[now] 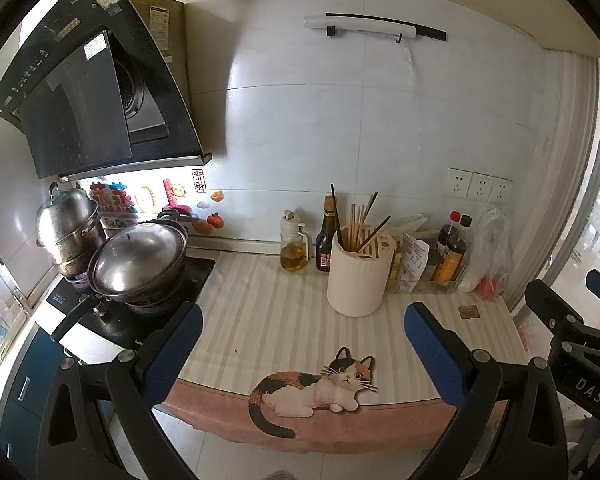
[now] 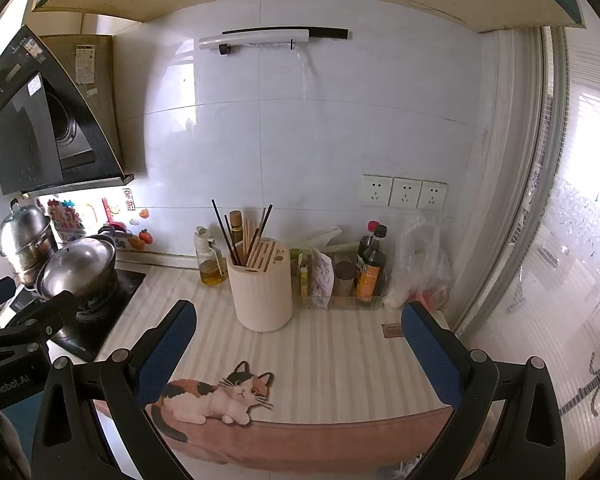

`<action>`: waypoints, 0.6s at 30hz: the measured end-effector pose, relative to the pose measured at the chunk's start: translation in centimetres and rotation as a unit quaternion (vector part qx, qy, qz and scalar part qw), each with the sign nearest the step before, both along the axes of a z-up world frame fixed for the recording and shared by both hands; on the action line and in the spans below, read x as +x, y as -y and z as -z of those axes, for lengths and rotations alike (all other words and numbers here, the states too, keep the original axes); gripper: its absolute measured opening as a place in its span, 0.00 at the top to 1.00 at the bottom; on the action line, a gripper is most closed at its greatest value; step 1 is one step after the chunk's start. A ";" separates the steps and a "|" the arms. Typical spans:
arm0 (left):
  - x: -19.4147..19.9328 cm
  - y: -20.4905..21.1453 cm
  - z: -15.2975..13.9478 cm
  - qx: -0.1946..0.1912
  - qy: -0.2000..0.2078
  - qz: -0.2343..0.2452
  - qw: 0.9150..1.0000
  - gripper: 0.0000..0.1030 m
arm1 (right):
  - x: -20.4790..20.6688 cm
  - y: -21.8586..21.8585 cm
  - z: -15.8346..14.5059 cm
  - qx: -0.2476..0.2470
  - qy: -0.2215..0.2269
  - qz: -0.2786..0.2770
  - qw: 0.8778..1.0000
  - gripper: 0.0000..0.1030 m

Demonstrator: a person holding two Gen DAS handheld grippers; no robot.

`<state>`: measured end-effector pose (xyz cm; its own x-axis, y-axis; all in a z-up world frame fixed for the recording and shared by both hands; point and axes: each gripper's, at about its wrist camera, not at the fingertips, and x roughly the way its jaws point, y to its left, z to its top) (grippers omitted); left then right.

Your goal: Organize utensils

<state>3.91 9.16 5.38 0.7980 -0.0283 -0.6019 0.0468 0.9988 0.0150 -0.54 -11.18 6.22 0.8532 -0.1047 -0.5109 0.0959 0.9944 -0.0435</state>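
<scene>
A cream utensil holder (image 1: 358, 278) stands on the striped counter mat (image 1: 268, 312), with wooden and dark chopsticks (image 1: 360, 224) upright in it. It shows in the right wrist view too (image 2: 262, 292), with its chopsticks (image 2: 246, 236). My left gripper (image 1: 303, 344) is open and empty, held above the counter's front edge, short of the holder. My right gripper (image 2: 298, 346) is open and empty, also in front of the holder. The right gripper shows at the right edge of the left wrist view (image 1: 572, 332); the left gripper shows at the left edge of the right wrist view (image 2: 16, 320).
An oil bottle (image 1: 294, 246) and a dark sauce bottle (image 1: 326, 236) stand left of the holder. A clear tray of condiments (image 1: 428, 268) and a plastic bag (image 1: 490, 252) sit at its right. Pots (image 1: 136, 258) sit on the stove (image 1: 112, 320) at left. A cat picture (image 1: 316, 388) decorates the mat's front.
</scene>
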 end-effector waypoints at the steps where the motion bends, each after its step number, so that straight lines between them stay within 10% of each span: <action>1: 0.0 0.0 0.0 0.000 0.000 0.000 1.000 0.00 | 0.0 0.0 0.0 -0.001 0.000 0.000 1.000 0.00; 18: 0.1 0.1 0.0 0.001 0.000 -0.001 1.000 0.00 | 0.1 0.3 0.1 0.002 -0.001 -0.001 1.000 0.00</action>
<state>3.98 9.01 5.43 0.7986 -0.0247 -0.6014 0.0444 0.9989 0.0178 -0.48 -11.52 6.09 0.8519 -0.1017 -0.5138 0.0947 0.9947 -0.0399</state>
